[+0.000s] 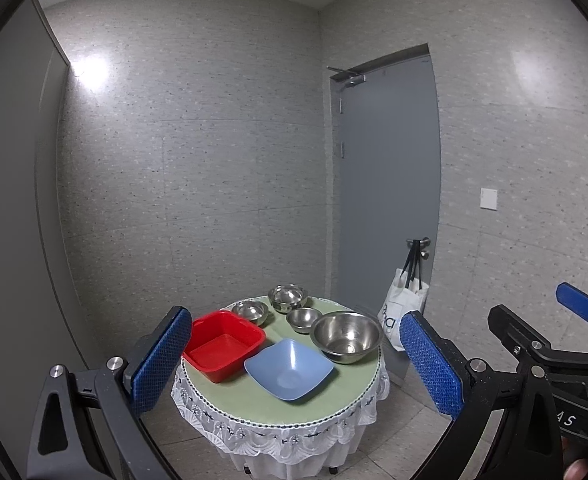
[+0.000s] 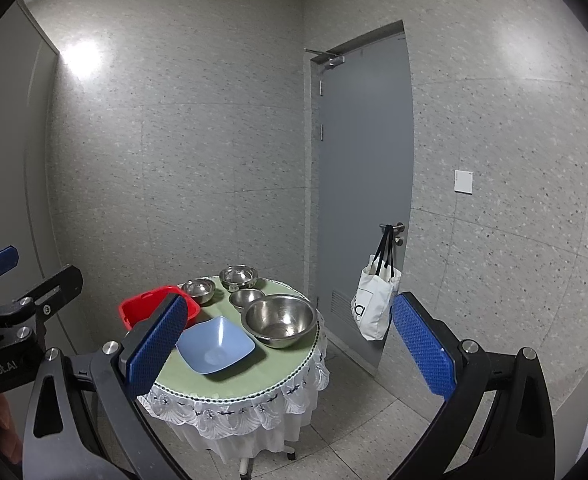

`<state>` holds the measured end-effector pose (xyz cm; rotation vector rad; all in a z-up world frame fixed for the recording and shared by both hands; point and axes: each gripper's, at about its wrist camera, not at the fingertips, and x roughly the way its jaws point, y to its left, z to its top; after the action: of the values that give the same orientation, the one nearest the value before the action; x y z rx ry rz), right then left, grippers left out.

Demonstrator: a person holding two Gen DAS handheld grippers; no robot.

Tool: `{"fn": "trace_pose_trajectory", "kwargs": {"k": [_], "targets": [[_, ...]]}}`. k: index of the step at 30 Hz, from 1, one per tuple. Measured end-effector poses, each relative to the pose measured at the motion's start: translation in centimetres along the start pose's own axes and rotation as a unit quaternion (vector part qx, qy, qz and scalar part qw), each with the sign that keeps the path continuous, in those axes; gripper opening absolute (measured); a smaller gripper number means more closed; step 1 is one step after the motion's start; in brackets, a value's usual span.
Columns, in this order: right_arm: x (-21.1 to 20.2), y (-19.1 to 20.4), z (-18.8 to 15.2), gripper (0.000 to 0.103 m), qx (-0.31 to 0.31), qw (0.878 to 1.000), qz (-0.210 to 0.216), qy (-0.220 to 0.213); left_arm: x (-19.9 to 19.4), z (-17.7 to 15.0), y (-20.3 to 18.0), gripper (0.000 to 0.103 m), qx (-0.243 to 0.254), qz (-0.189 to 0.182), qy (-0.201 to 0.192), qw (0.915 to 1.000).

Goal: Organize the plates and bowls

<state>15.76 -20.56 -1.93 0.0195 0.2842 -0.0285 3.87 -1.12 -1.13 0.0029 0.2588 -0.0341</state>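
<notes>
Both the left claw (image 1: 294, 364) and right claw (image 2: 289, 344) are held apart and empty, well short of the round surface (image 1: 346, 396). The blue square bowl (image 1: 289, 368) lies nearest, straight ahead, beside the red tub (image 1: 223, 344) and large steel bowl (image 1: 346, 336).

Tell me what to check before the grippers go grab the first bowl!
1. Left gripper open and holding nothing: ok.
2. Right gripper open and holding nothing: ok.
3. All bowls sit upright on the round table: ok.
4. Blue square bowl at the front with nothing stacked in it: ok.
5. Big steel bowl has room around its rim: cannot tell, since the small steel bowl sits very near.
6. Grippers close enough to reach: not ok, both hang well back from the table.
</notes>
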Motion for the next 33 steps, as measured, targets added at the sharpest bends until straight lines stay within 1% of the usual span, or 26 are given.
{"fn": "trace_pose_trajectory", "kwargs": {"k": [24, 33], "targets": [[0.0, -0.1, -0.1, 0.103, -0.001, 1.0, -0.002, 0.002, 0.6, 0.3, -0.3, 0.102, -0.001, -0.004, -0.001, 1.0], [0.7, -1.3, 0.2, 0.103, 0.0, 1.0, 0.002, 0.005, 1.0, 0.4, -0.8, 0.102, -0.001, -0.003, 0.0, 1.0]]}}
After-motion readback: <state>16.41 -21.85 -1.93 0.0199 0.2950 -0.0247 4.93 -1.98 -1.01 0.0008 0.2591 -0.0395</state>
